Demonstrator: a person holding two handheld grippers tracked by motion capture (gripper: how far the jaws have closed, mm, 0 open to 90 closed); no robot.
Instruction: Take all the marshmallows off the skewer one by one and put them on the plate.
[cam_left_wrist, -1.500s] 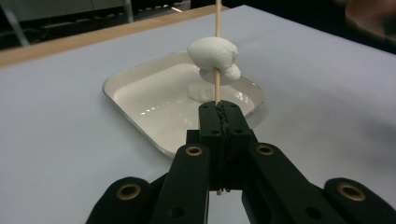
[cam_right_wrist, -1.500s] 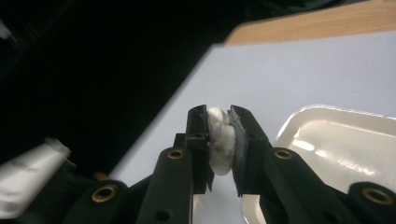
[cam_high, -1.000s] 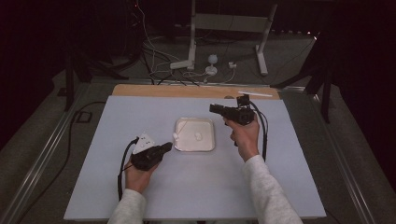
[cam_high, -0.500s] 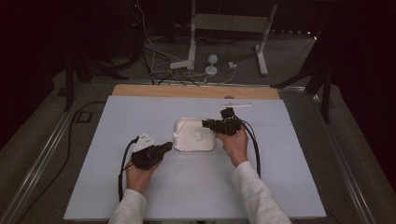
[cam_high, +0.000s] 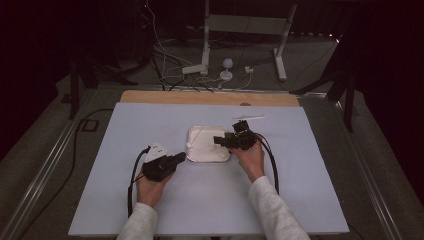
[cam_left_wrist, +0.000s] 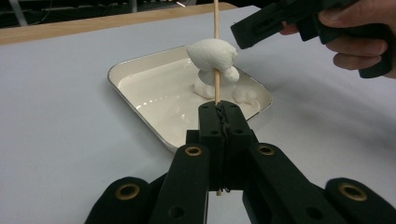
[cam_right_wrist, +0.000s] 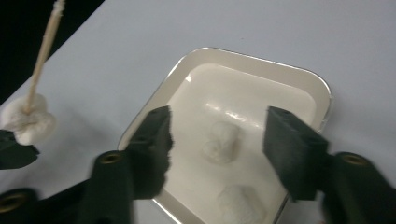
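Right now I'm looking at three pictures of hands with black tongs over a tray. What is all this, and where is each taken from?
No robot here: a person holds a black two-jaw hand gripper in each hand. The high view looks down on the pale grey table. The other two come from cameras riding on the grippers. The left gripper is shut on a thin wooden skewer with a white marshmallow speared on it. The right gripper hangs open over the shallow white square tray, where two loose marshmallows lie.
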